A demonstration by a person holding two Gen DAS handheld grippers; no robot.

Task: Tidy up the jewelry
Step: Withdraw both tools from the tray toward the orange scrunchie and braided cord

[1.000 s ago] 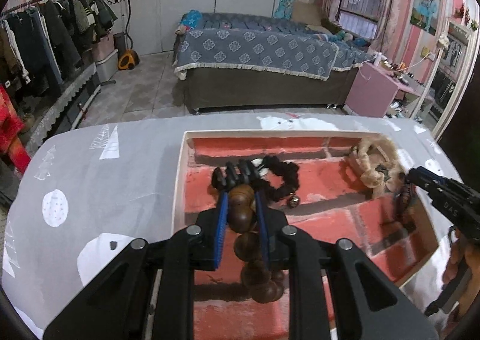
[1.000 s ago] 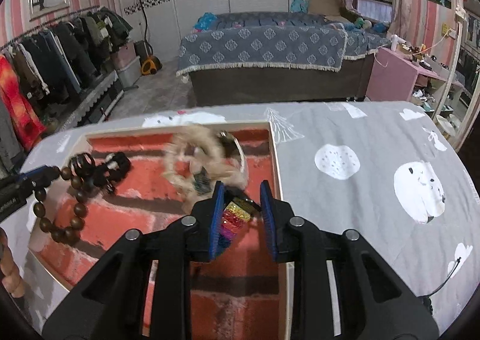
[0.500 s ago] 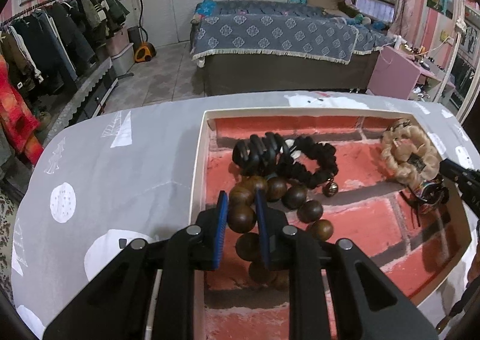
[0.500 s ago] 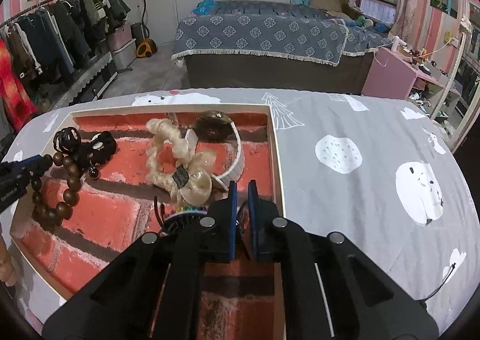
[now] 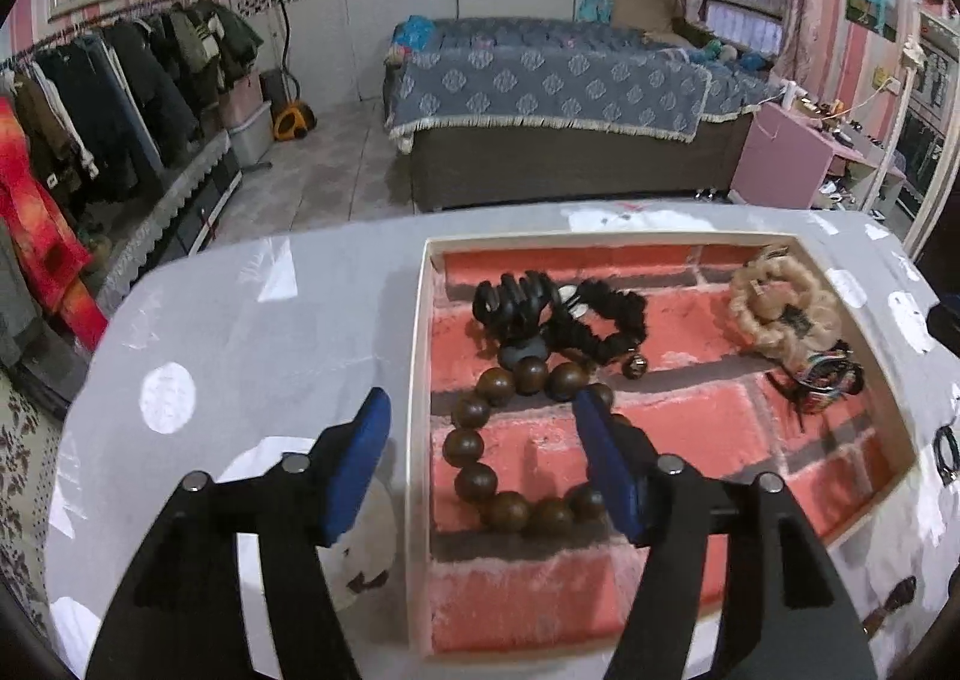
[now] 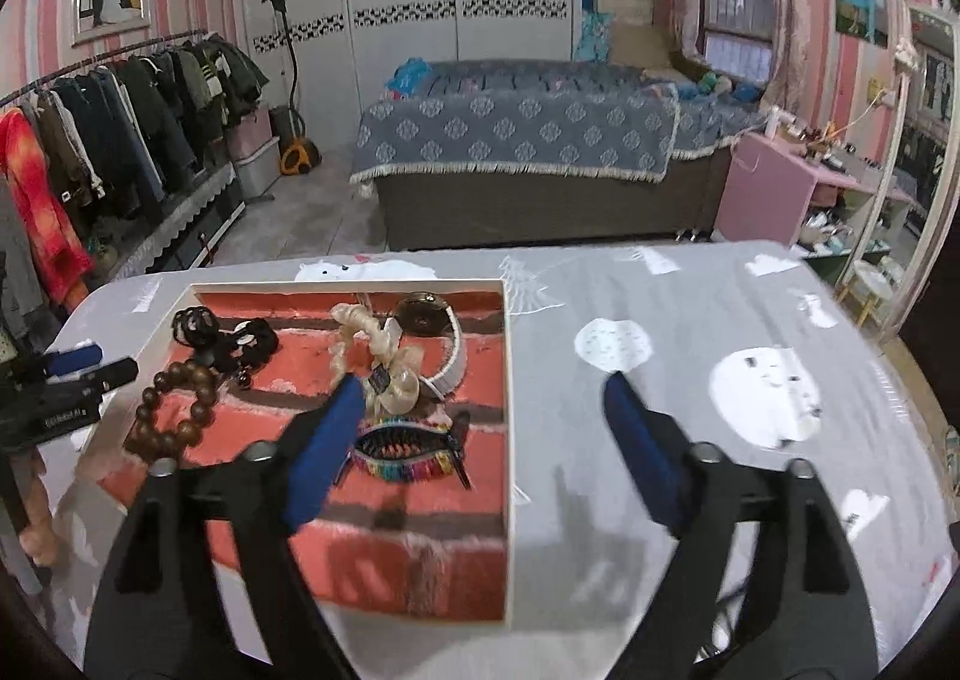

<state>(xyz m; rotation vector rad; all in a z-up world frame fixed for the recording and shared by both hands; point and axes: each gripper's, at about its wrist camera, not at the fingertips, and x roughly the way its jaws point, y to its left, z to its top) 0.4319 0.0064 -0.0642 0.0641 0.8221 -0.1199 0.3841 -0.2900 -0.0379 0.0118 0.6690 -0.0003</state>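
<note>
You have let go of both pieces since a second ago: the wooden bead bracelet (image 5: 510, 440) and the rainbow hair clip (image 6: 402, 455) now lie in the tray (image 5: 418, 356). Your left gripper (image 5: 480, 422) and right gripper (image 6: 480, 410) tilt downward above it, jaws opening, empty. Dip now and a pad could snag the beads or knock the rim.

Both wrist fisheyes look steeply down, close over the shared tray (image 5: 420, 380) (image 6: 507, 380), toward the bed (image 5: 558, 92).
</note>
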